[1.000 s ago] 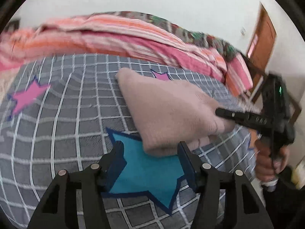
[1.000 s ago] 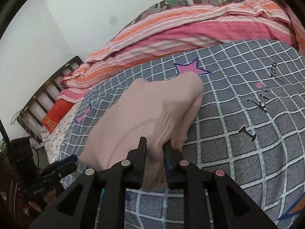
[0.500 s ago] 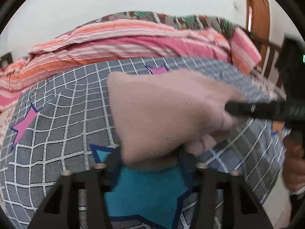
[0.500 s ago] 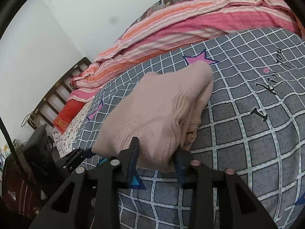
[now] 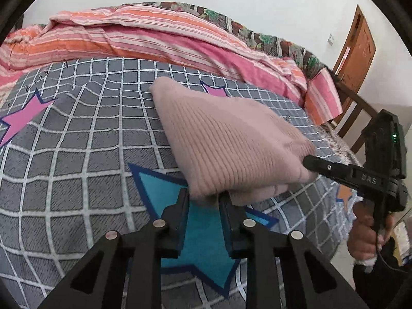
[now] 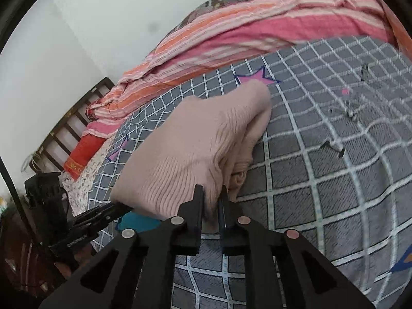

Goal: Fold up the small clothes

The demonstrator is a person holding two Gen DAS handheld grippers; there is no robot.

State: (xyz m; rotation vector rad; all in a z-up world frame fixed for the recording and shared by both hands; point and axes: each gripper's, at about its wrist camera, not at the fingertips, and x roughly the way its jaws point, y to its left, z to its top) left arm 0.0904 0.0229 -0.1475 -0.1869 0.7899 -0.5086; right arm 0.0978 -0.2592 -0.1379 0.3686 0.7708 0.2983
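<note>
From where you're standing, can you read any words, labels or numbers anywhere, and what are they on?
"DAS": raised letters on the right gripper, on its black finger, seen from the left wrist camera.
White lettering on the left gripper arm: too blurred to read.
Black handwriting-style print on the grey checked bedsheet: too distorted to read.
No text shows on the pink knit garment or the striped blanket.

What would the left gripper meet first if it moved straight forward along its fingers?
The left gripper already grips the pink knit garment, so it would push further into that; the grey checked bedspread lies beneath.
</note>
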